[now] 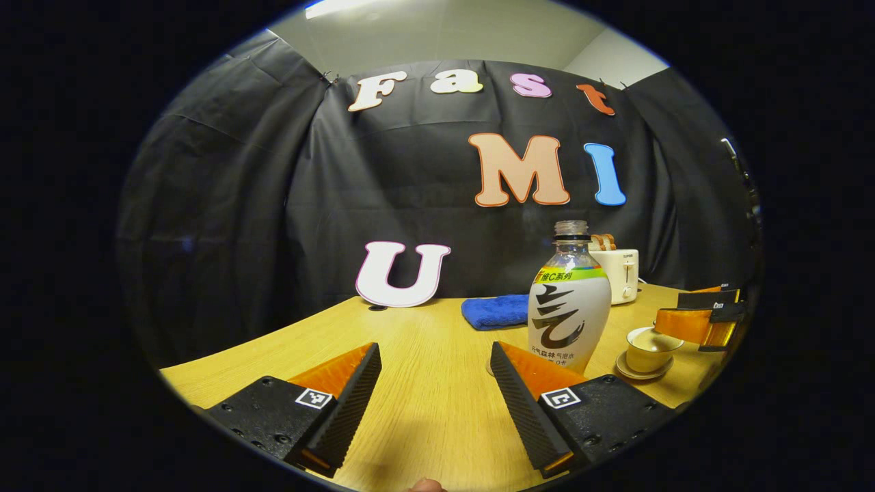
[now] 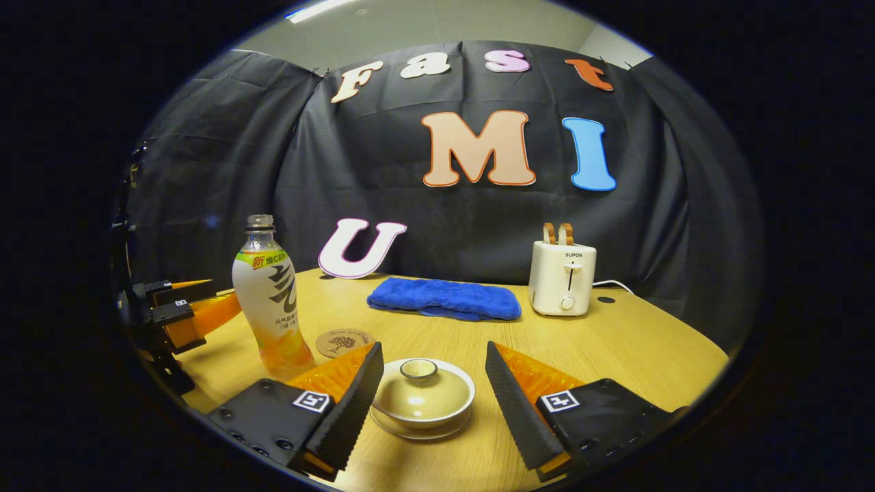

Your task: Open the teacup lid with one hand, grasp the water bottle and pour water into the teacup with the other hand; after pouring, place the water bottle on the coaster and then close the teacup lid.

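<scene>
- The counter is pale wood, and everything I work with stands on it.
- My left hand-held gripper has its jaws spread wide with nothing between them, just bare wood; in the right gripper view I see it at the far left edge, beside the bottle.
- My right hand-held gripper is also spread wide, one finger on either side of the teacup but apart from it; in the left gripper view it shows at the right, just above the cup.
- A blue cloth lies folded toward the far side, near the wall.
- The toaster stands far right of the cloth, with two slices poking out of its top.
- The bottle stands upright on the left, cap off, with orange liquid low inside; in the left gripper view it is just beyond my right finger.
- The teacup sits near me on its saucer, with the lid on.
- The coaster lies flat just right of the bottle, nothing on it.
</scene>
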Available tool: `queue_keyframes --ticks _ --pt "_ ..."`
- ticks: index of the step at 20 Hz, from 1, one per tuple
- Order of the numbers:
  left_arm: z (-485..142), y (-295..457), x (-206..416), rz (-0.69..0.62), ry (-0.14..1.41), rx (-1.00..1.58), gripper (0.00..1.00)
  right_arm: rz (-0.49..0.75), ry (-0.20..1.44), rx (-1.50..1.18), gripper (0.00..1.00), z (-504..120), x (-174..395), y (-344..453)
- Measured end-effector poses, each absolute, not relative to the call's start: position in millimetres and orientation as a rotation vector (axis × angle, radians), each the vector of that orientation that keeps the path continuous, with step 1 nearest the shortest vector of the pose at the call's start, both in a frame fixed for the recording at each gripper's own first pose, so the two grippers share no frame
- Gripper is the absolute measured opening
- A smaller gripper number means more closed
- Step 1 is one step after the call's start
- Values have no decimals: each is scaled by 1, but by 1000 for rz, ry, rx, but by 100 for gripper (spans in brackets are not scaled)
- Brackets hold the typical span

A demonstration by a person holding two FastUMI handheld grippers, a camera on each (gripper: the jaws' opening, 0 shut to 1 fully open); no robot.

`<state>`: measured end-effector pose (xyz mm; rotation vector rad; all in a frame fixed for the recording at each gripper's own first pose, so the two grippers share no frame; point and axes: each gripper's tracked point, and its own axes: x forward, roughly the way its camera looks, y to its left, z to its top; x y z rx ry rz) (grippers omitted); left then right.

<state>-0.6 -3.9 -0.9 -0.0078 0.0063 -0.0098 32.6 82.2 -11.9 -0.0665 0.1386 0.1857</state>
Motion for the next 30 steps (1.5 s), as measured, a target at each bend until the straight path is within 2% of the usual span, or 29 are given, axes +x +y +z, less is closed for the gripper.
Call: queue_keyframes --ticks 3,10,12,14,16,17,18,21,22,24,28,30 --pt "-1 -4 -1 -11 7 -7 94 199 151 -91 73 -12 36 89" --pt "-1 -4 -1 -11 8 -8 94 202 203 -190 74 -30 40 98" --pt "-1 -4 0 -11 7 -8 94 194 204 -179 39 -29 42 94" --pt "-1 -4 -1 -11 7 -8 94 198 218 -149 41 -30 41 94" --pt "-1 -4 -1 -11 7 -8 94 216 222 -139 38 -33 42 94" --pt "-1 -4 -1 -11 7 -8 94 219 218 -144 33 -32 40 97" --pt "-1 -4 -1 -11 7 -8 94 219 212 -146 36 -32 41 96" --pt "-1 -4 -1 -10 7 -7 94 214 199 -105 34 -31 40 95" --pt "-1 -4 -1 -8 7 -7 94 214 200 -83 29 -31 40 94" --pt "-1 -4 0 -2 7 -7 94 219 204 -46 27 -29 42 94" --pt "-2 -4 -1 -9 10 0 94 216 160 -12 29 -8 41 87" --pt "-2 -5 -2 -27 7 6 94 214 137 -1 25 4 37 82"
